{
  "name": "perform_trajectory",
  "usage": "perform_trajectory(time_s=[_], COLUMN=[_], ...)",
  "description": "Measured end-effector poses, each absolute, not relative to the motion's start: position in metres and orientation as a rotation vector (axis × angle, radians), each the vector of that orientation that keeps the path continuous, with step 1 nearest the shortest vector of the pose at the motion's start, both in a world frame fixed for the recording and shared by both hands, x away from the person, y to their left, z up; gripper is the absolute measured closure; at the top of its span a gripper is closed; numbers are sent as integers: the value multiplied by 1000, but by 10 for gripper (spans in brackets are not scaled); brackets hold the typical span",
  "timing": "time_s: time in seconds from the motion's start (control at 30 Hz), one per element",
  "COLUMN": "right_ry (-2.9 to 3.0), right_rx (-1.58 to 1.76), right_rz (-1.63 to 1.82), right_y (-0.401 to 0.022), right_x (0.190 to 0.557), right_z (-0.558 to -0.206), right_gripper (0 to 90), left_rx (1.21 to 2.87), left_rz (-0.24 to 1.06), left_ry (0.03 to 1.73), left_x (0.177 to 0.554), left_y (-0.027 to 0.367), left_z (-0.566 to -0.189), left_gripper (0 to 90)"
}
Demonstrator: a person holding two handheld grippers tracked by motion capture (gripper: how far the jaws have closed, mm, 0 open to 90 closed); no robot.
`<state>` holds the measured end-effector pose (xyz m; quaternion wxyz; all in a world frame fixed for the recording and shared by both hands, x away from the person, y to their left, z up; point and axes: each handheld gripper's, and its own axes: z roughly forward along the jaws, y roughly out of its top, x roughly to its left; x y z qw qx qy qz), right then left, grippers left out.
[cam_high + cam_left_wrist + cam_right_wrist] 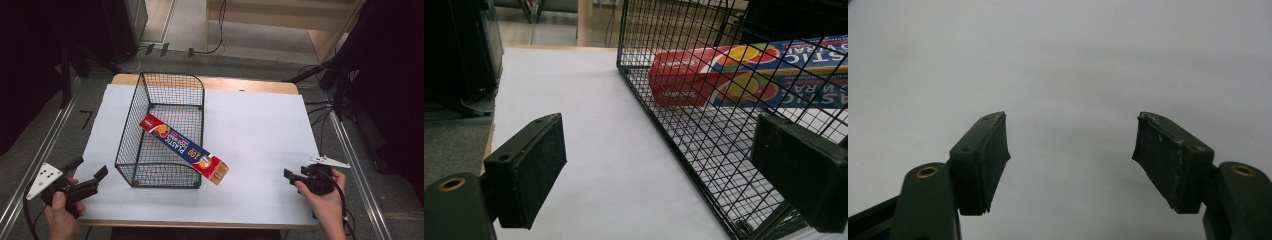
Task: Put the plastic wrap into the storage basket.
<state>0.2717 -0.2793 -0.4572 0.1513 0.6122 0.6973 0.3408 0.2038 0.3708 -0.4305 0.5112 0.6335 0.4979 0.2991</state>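
A black wire basket stands on the white table cover, left of centre. A long plastic-wrap box, red and blue, lies slanted in it, its near end poking over the basket's front right corner. My left gripper is held at the table's front left corner, open and empty. In the left gripper view, its jaws frame the basket's side and the box behind the mesh. My right gripper sits low at the front right, open with nothing between its fingers, facing bare white cover.
The white cover spans the wooden table, with open room to the basket's right. Metal rails run along both table sides. Cables and dark stands lie on the floor behind the table.
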Motion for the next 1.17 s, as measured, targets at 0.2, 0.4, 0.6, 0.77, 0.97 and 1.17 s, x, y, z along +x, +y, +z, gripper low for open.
perform_trajectory(time_s=[0.2,0.4,0.6,0.77,0.97,1.17], right_ry=[1963,1899,1850,1836,1844,1859], right_rx=[1786,1804,1824,1826,1829,1811], right_rz=[980,1021,1016,1034,1019,1002], right_y=[-298,-312,-324,-327,-325,-322], right_x=[260,252,243,241,241,242], right_z=[-464,-464,-469,-471,-475,-475], right_gripper=[304,304,305,306,301,302], left_rx=[1522,1525,1528,1533,1545,1537], left_rz=[725,728,724,721,726,723], left_ry=[1196,1193,1188,1173,1172,1179], left_x=[204,204,207,207,207,208], left_y=[371,372,372,371,369,371], left_z=[-430,-430,-430,-429,-430,-430], left_gripper=[81,81,81,81,81,81])
